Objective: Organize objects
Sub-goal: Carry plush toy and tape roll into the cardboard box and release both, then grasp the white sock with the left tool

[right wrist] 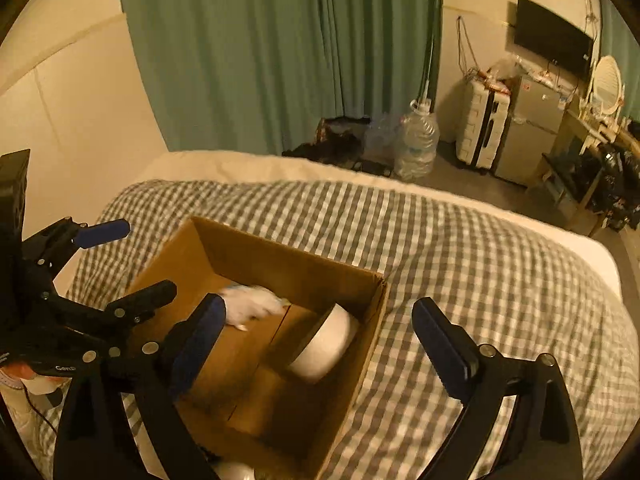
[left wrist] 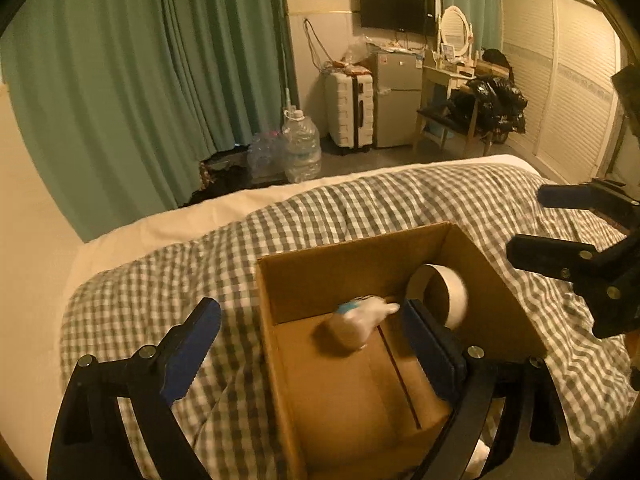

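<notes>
An open cardboard box [left wrist: 352, 256] sits on the checked duvet; it also shows in the right wrist view [right wrist: 304, 268]. Inside it a white roll of tape [left wrist: 444, 292] leans in the far right corner and shows in the right wrist view [right wrist: 328, 344]. A blurred white object with a blue part [left wrist: 360, 318] is in mid-air inside the box, also in the right wrist view [right wrist: 252, 304]. My left gripper [left wrist: 312, 344] is open above the box's near left side, empty. My right gripper [right wrist: 320, 336] is open over the box's right wall, empty.
The bed with the grey checked duvet [left wrist: 400, 196] fills the foreground. Beyond it stand green curtains [left wrist: 140, 80], a large water bottle [left wrist: 302, 144], a white suitcase [left wrist: 348, 110], a small fridge [left wrist: 398, 98] and a chair with black bags [left wrist: 488, 104].
</notes>
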The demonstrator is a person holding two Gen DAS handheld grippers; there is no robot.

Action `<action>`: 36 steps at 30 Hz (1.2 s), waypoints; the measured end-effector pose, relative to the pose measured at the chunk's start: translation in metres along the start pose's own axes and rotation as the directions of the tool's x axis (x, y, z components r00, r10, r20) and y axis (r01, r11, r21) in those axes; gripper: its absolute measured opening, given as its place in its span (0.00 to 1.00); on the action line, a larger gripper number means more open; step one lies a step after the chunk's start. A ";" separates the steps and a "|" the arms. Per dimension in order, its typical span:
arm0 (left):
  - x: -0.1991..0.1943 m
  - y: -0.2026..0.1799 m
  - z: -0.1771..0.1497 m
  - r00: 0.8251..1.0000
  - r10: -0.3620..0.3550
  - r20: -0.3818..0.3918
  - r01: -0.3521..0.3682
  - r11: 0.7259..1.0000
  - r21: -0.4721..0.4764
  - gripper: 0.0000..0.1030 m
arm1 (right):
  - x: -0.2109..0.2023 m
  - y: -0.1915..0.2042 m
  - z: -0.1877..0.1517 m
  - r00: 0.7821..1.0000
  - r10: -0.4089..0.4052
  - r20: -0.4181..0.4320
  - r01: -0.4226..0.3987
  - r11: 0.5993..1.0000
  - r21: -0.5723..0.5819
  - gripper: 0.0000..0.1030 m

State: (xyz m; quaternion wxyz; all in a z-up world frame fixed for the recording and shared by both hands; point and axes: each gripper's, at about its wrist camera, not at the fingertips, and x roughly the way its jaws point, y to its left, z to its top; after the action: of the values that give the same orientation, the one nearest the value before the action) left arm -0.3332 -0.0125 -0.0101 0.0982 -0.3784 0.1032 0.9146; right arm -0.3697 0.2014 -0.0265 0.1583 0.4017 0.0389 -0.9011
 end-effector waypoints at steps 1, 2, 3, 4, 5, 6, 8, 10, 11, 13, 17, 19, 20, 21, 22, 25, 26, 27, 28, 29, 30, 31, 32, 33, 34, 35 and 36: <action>-0.011 -0.001 0.001 1.000 0.019 0.007 -0.019 1.000 0.005 0.93 | -0.012 0.005 -0.001 1.000 -0.019 0.003 0.019 1.000 -0.010 0.92; -0.018 -0.002 0.002 0.999 0.028 0.015 -0.028 1.000 0.005 0.93 | -0.020 0.009 0.000 0.999 -0.032 0.005 0.032 0.999 -0.016 0.92; -0.029 -0.001 0.003 0.999 0.038 0.024 -0.038 0.999 0.002 0.93 | -0.028 0.013 0.001 0.999 -0.044 0.009 0.044 0.999 -0.021 0.92; -0.037 0.000 0.003 0.999 0.041 0.029 -0.041 0.999 -0.001 0.93 | -0.038 0.016 0.000 0.999 -0.051 0.017 0.051 0.998 -0.028 0.92; -0.046 0.000 0.002 0.999 0.041 0.036 -0.041 0.999 -0.007 0.93 | -0.049 0.021 0.000 0.998 -0.055 0.024 0.056 0.998 -0.036 0.92; -0.055 0.000 0.002 0.998 0.041 0.041 -0.041 0.999 -0.014 0.94 | -0.058 0.023 -0.001 0.998 -0.059 0.033 0.060 0.997 -0.041 0.92; -0.073 0.002 0.004 0.998 0.049 0.047 -0.048 0.998 -0.031 0.95 | -0.084 0.030 -0.002 0.994 -0.084 0.066 0.086 0.995 -0.041 0.92; -0.088 0.000 0.003 0.995 0.093 0.039 -0.092 0.995 -0.045 0.95 | -0.101 0.035 -0.004 0.987 -0.123 0.105 0.125 0.992 -0.014 0.92; -0.094 0.000 0.001 0.994 0.101 0.040 -0.100 0.994 -0.046 0.95 | -0.112 0.038 -0.006 0.983 -0.145 0.112 0.146 0.989 -0.001 0.92; -0.109 0.001 -0.001 0.993 0.107 0.051 -0.104 0.993 -0.061 0.95 | -0.122 0.043 -0.006 0.985 -0.135 0.112 0.135 0.991 0.007 0.92; -0.134 0.003 -0.012 0.993 0.095 0.064 -0.089 0.991 -0.095 0.97 | -0.148 0.054 -0.015 0.989 -0.107 0.105 0.106 0.994 0.011 0.92; -0.145 0.001 -0.019 0.993 0.091 0.075 -0.084 0.992 -0.090 0.97 | -0.160 0.064 -0.026 0.989 -0.094 0.110 0.097 0.995 -0.020 0.92; -0.149 -0.001 -0.023 0.993 0.090 0.081 -0.084 0.993 -0.082 0.97 | -0.163 0.069 -0.031 0.989 -0.098 0.111 0.103 0.994 -0.036 0.92; -0.154 -0.004 -0.028 0.993 0.086 0.086 -0.080 0.994 -0.072 0.97 | -0.165 0.073 -0.035 0.988 -0.106 0.111 0.112 0.992 -0.051 0.93; -0.156 -0.006 -0.031 0.993 0.078 0.088 -0.072 0.995 -0.064 0.98 | -0.168 0.076 -0.039 0.987 -0.116 0.110 0.123 0.990 -0.062 0.93; -0.161 -0.015 -0.044 0.995 0.043 0.089 -0.039 0.998 -0.045 0.98 | -0.177 0.084 -0.051 0.986 -0.133 0.096 0.141 0.986 -0.085 0.93; -0.163 -0.016 -0.048 0.995 0.034 0.090 -0.030 0.999 -0.044 0.98 | -0.179 0.086 -0.054 0.988 -0.119 0.096 0.128 0.988 -0.087 0.93; -0.163 -0.018 -0.053 0.996 0.026 0.090 -0.022 0.999 -0.044 0.98 | -0.182 0.087 -0.058 0.990 -0.099 0.097 0.108 0.990 -0.091 0.93; -0.163 -0.019 -0.057 0.996 0.018 0.088 -0.015 0.999 -0.044 0.98 | -0.185 0.089 -0.062 0.992 -0.083 0.095 0.092 0.991 -0.096 0.93; -0.162 -0.021 -0.062 0.997 0.015 0.082 -0.011 0.999 -0.045 0.98 | -0.185 0.090 -0.065 0.993 -0.080 0.091 0.089 0.991 -0.102 0.93; -0.161 -0.021 -0.065 0.997 0.012 0.081 -0.009 0.999 -0.045 0.98 | -0.185 0.092 -0.067 0.993 -0.082 0.088 0.091 0.990 -0.107 0.93; -0.159 -0.022 -0.071 0.996 0.012 0.084 -0.008 0.999 -0.052 0.98 | -0.184 0.094 -0.071 0.993 -0.084 0.086 0.094 0.989 -0.114 0.93; -0.158 -0.023 -0.074 0.996 0.012 0.085 -0.007 0.998 -0.056 0.98 | -0.183 0.095 -0.075 0.993 -0.084 0.085 0.093 0.989 -0.117 0.93; -0.156 -0.024 -0.080 0.996 0.009 0.085 -0.003 0.998 -0.061 0.98 | -0.182 0.097 -0.079 0.993 -0.081 0.084 0.091 0.989 -0.120 0.93; -0.153 -0.025 -0.087 0.997 0.004 0.083 0.002 0.997 -0.073 0.98 | -0.180 0.098 -0.085 0.993 -0.081 0.088 0.091 0.989 -0.120 0.93; -0.150 -0.025 -0.094 0.997 -0.002 0.078 0.009 0.996 -0.089 0.98 | -0.178 0.098 -0.089 0.992 -0.080 0.093 0.091 0.988 -0.122 0.93; -0.144 -0.024 -0.102 0.997 -0.013 0.070 0.020 0.994 -0.112 0.98 | -0.176 0.098 -0.094 0.992 -0.078 0.097 0.090 0.988 -0.124 0.93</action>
State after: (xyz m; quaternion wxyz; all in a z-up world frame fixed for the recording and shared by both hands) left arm -0.1585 -0.0312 0.0194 0.0877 -0.3521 0.0449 0.9307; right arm -0.1610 0.1719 0.0454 0.1471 0.3468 0.1064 -0.9202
